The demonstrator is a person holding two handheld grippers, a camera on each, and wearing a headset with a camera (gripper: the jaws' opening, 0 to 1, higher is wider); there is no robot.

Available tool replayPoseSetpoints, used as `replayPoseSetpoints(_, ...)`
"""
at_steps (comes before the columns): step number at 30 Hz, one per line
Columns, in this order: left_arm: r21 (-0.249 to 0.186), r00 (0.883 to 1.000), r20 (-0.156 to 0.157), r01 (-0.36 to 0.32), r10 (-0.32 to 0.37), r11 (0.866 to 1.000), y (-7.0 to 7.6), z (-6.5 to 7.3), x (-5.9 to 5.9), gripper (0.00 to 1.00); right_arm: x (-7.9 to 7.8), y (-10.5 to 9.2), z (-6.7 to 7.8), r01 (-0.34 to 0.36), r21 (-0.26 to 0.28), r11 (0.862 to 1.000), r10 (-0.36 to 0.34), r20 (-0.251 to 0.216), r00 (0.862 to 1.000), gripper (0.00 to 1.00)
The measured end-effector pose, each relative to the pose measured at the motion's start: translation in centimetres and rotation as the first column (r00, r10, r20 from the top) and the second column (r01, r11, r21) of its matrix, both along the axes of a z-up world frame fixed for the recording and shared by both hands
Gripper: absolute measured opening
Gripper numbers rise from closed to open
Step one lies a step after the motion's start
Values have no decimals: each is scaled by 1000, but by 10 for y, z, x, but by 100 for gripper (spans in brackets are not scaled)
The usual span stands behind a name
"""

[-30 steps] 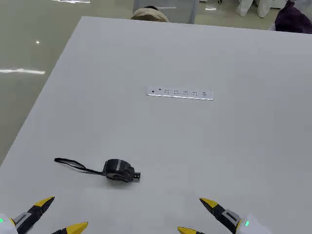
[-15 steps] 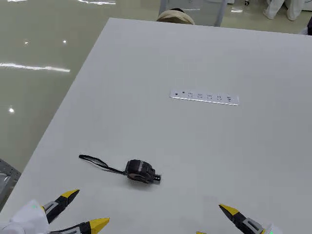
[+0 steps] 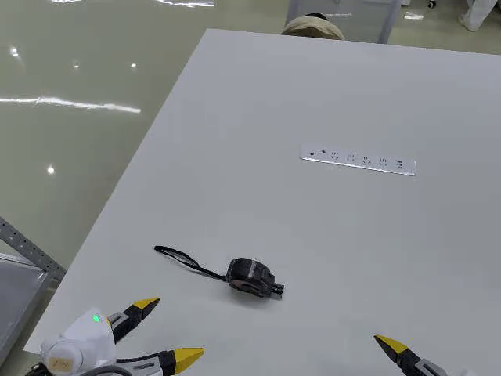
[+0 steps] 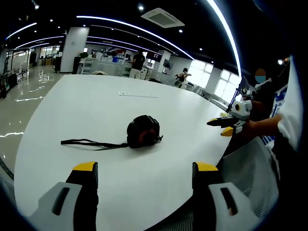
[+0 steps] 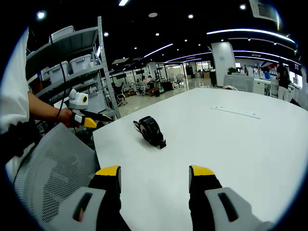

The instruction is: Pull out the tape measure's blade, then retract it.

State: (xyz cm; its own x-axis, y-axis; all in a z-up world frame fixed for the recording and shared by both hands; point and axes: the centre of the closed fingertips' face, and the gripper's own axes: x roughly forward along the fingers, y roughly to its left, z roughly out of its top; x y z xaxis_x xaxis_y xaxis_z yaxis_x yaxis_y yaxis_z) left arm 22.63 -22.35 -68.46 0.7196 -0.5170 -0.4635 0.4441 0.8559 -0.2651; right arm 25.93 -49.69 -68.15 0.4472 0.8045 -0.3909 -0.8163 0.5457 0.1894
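We look over a broad white table [image 3: 258, 117] on a glossy pale-green floor [image 3: 78, 133]. Light strips [image 4: 227, 30] curve overhead, windows [image 4: 214, 79] glow, and a metal shelf rack [image 5: 102, 53] holds bins [image 5: 79, 62].

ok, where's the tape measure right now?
In the head view the tape measure lies on the white table near its front-left corner, strap trailing left, just ahead of the left hand-held gripper; the power strip sits farther back right.
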Motion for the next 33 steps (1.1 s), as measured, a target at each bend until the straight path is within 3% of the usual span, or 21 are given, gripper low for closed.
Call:
replayPoseSetpoints(19,45,996,-12,88,-87,995,1,-11,15,77,12,14,-4,-38,14,999,38,0,999,54)
replayPoseSetpoints(33,71,983,-21,181,-180,981,-7,-15,30,76,23,24,-12,-80,17,997,80,-8,997,53)
